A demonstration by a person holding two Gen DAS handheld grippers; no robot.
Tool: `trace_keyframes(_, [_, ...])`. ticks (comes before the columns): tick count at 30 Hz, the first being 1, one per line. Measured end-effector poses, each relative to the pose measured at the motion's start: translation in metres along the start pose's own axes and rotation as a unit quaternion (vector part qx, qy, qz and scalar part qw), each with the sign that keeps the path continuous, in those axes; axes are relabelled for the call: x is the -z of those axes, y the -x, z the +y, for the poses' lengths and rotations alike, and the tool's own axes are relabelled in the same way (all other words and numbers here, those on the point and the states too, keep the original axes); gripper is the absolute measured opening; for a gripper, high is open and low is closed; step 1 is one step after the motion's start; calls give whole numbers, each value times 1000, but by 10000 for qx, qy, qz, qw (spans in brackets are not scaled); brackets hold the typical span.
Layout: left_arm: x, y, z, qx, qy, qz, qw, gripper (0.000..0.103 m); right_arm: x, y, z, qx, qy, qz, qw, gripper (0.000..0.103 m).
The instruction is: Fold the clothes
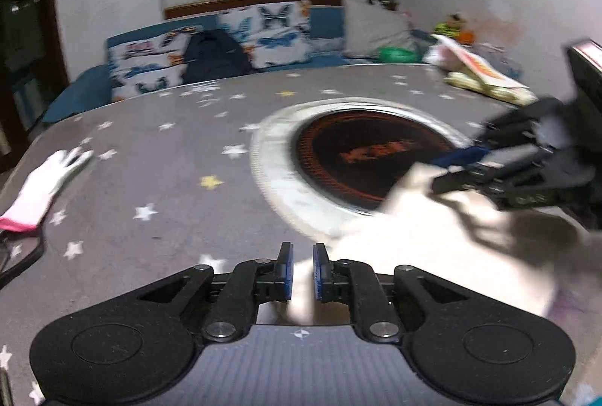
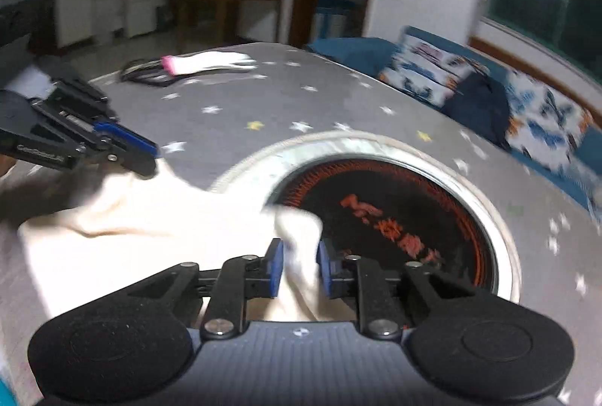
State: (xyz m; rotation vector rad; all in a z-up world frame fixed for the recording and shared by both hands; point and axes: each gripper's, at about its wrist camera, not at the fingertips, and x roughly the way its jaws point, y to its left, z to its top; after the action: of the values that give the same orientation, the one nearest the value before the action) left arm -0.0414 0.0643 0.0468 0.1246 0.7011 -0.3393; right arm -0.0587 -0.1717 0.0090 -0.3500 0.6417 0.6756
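Note:
A cream-white garment [image 1: 432,248] lies on the grey star-print table [image 1: 150,157], partly over the round burner. My left gripper [image 1: 303,272] is shut on one edge of it, white cloth pinched between the blue pads. It also shows in the right wrist view [image 2: 145,152] at the far left, gripping the cloth's edge. My right gripper [image 2: 299,268] is shut on a bunched fold of the garment [image 2: 150,229]. It shows in the left wrist view [image 1: 451,165] at the right, holding cloth above the table.
A round black burner with orange markings [image 1: 368,161] sits in a metal ring in the table's middle. A white and pink glove [image 1: 45,187] lies at the left edge. Folded cloths [image 1: 485,75] lie at the far right. A blue sofa with butterfly cushions [image 1: 240,41] stands behind.

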Motion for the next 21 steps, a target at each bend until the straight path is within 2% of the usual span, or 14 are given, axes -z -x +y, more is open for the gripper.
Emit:
trace_keyframes(1, [0,-1,5,-104,64,5,9999,12,3,0,-2,55,-120,-38,9999,23])
trace_keyframes(4, [3,4,22,-275,406,-14,9988,12,13,18,-4,111,-383,-239,9989,39])
trace_keyframes(7, [6,23,22,-327,532,-191,9979,13,31,46,-4,204,-482,-363,9980,38])
trace_keyframes(10, [11,47,3,193,522,-393,9977,13,43,58,-8,184,-714,-255,9969,37])
trace_keyframes(13, [15,53,-18,667,481,-374,9959,13,59,60,-13,245,-959,-149,9950,37])
trace_keyframes(17, [20,38,-34,690,319,-175,9970,14,68,54,-25,262,-1402,-125,9897,34])
trace_keyframes(21, [28,18,-19,208,403,68,9989,14,68,56,-28,398,-1396,-45,9894,33])
